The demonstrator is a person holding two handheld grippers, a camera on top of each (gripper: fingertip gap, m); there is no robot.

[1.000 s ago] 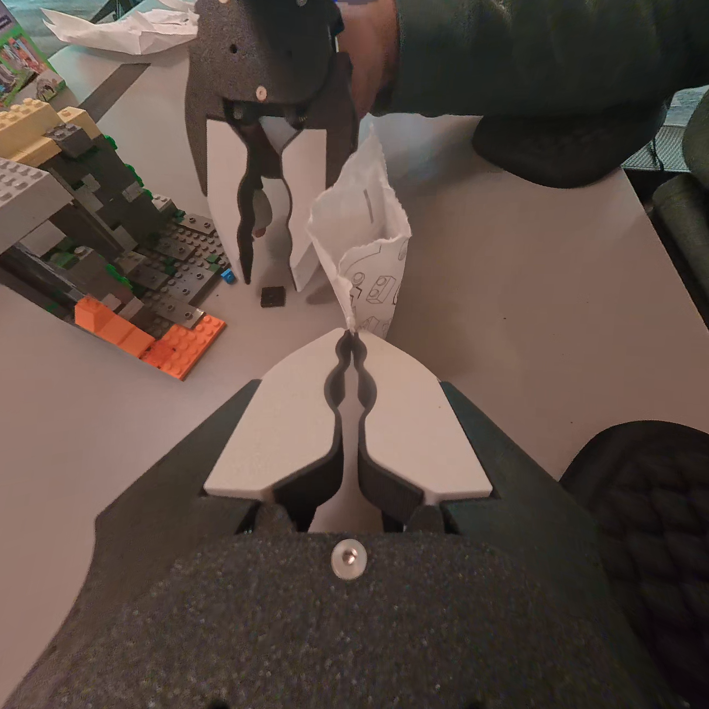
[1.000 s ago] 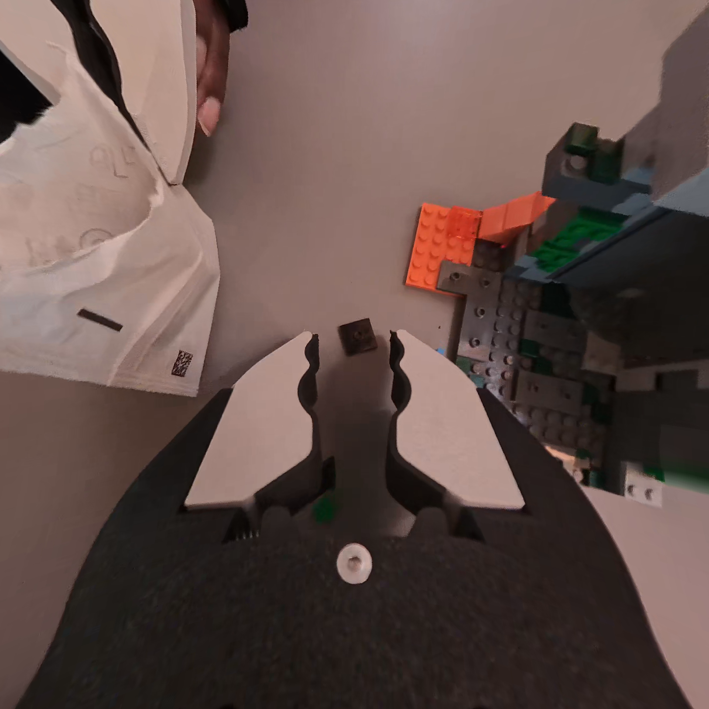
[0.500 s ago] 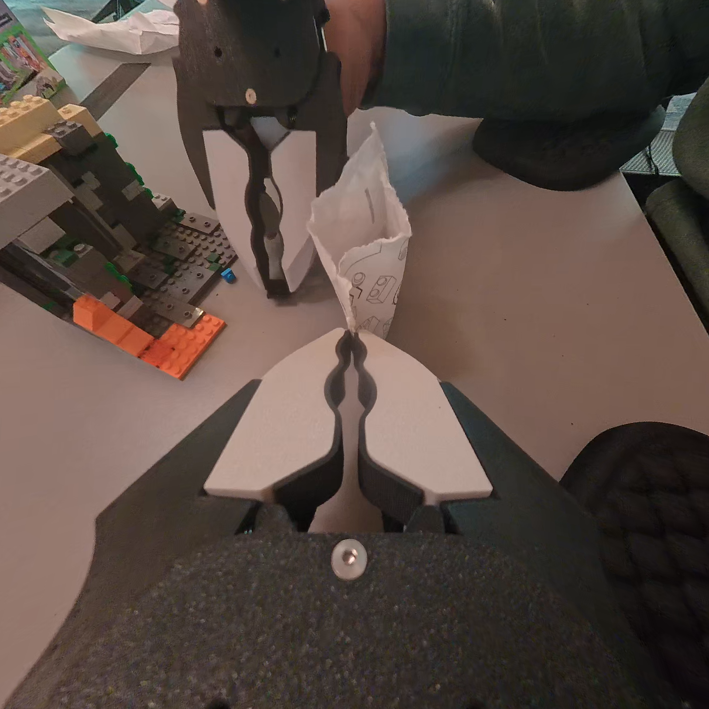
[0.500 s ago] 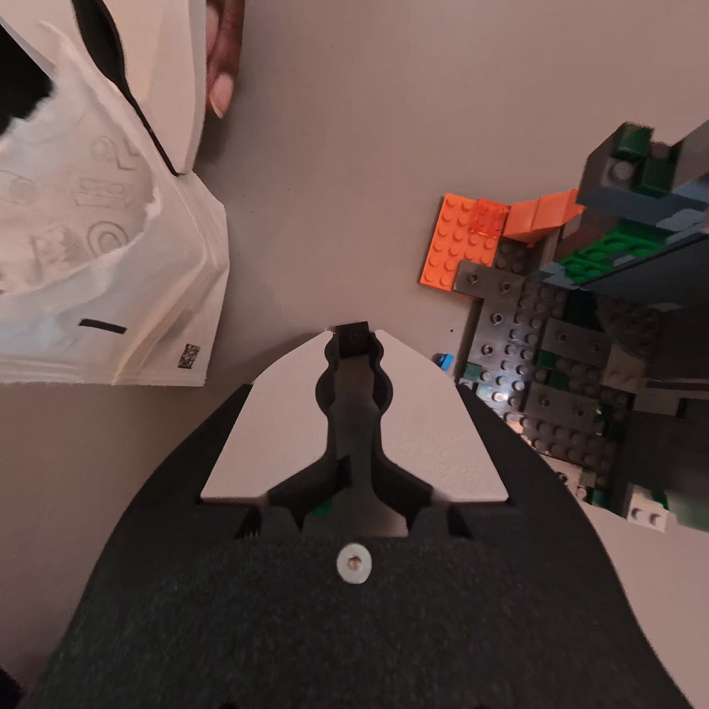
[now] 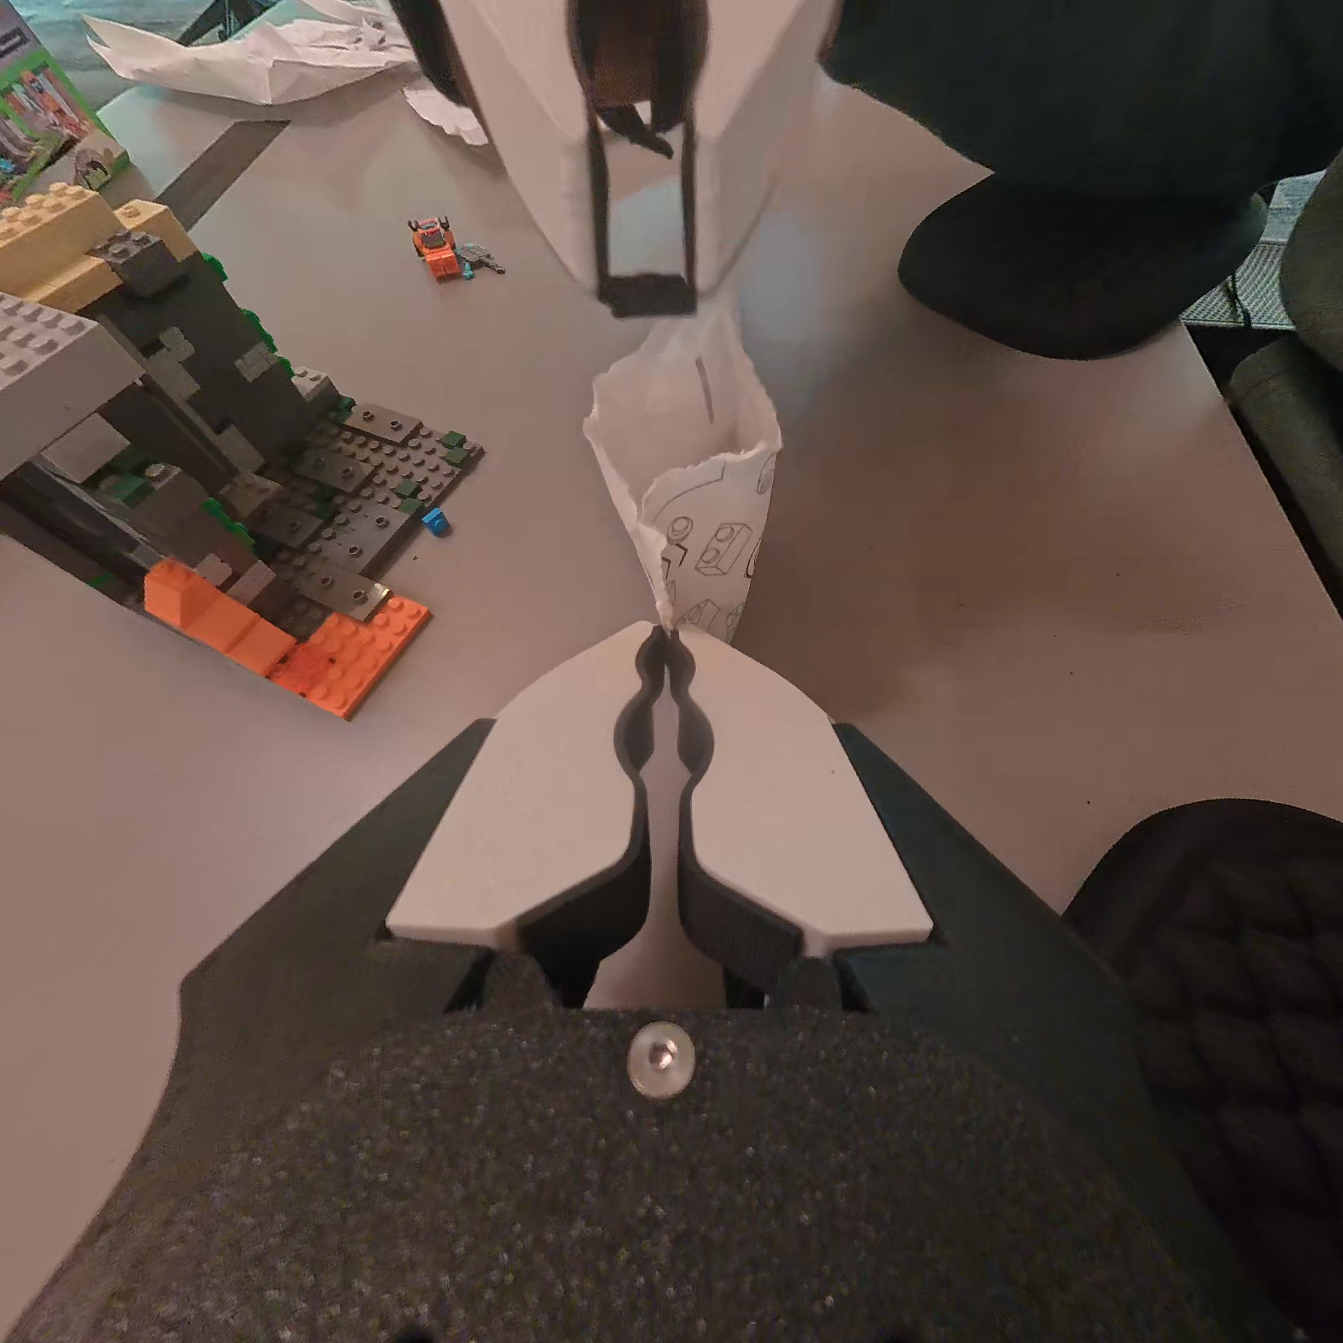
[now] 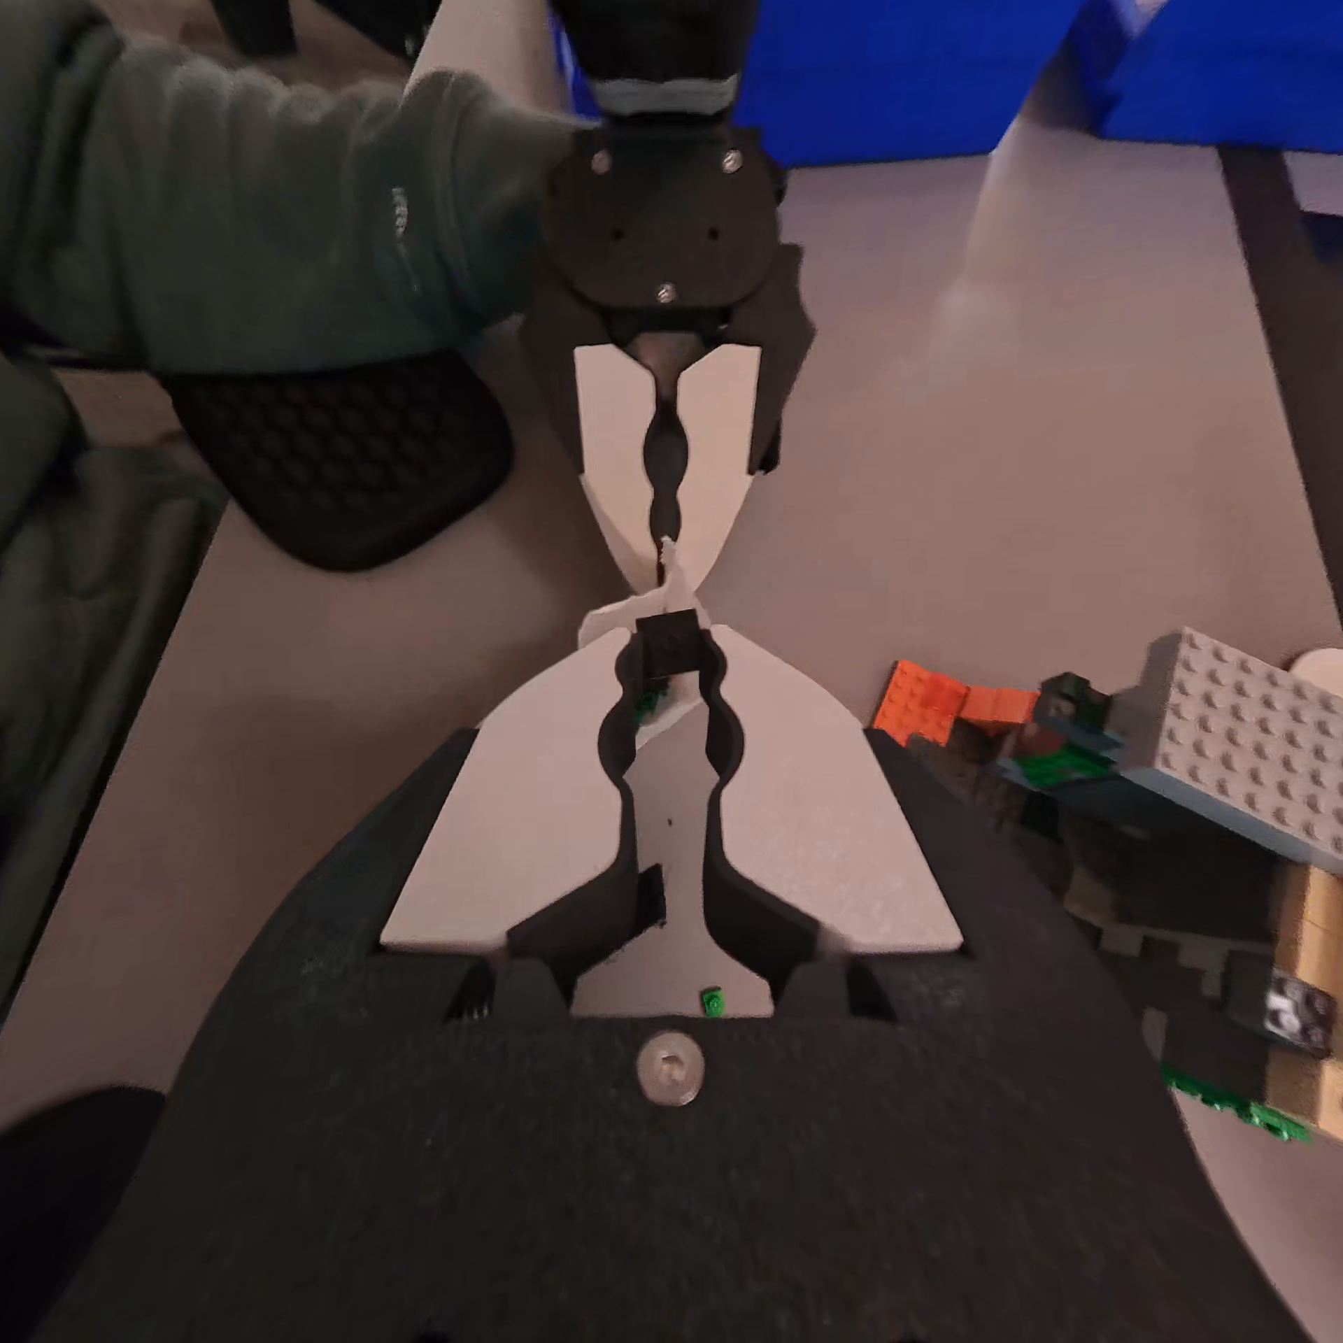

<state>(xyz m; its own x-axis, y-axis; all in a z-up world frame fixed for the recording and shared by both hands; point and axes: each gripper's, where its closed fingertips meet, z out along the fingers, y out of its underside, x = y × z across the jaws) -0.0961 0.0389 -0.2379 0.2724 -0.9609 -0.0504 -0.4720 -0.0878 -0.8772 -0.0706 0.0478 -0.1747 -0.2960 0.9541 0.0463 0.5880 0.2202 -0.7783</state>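
While the grey table (image 5: 945, 581) fills most of both views, the biggest thing on it is the brick-built model (image 5: 182, 450), sitting at the left edge of the left wrist view and at the right edge of the right wrist view (image 6: 1163, 763), with grey and dark studded plates, green bits and an orange plate (image 5: 349, 654) at its near corner. A dark mesh chair seat (image 6: 341, 465) shows at left centre of the right wrist view, below a green sleeve (image 6: 254, 218). Crumpled white paper (image 5: 254, 58) lies at the upper left of the left wrist view, beside a printed box (image 5: 43, 123) at the edge.

Centre frame in the left wrist view, the left gripper (image 5: 668, 636) has its jaws closed tight on the torn corner of a white paper bag (image 5: 698, 465) printed with brick outlines; the bag stands open-mouthed just beyond the tips. At top centre of the same view the right gripper (image 5: 647, 291) hangs above the bag's mouth, tips narrowly apart and clamped on a small dark square plate (image 5: 647, 294). The right wrist view shows that plate (image 6: 668, 647) pressed between both pads at mid-frame, with the bag (image 6: 603, 618) directly behind it.

A small orange figure (image 5: 436, 247) lies in the upper centre-left of the left wrist view, and a tiny blue piece (image 5: 434, 520) sits just beside the model's baseplate.
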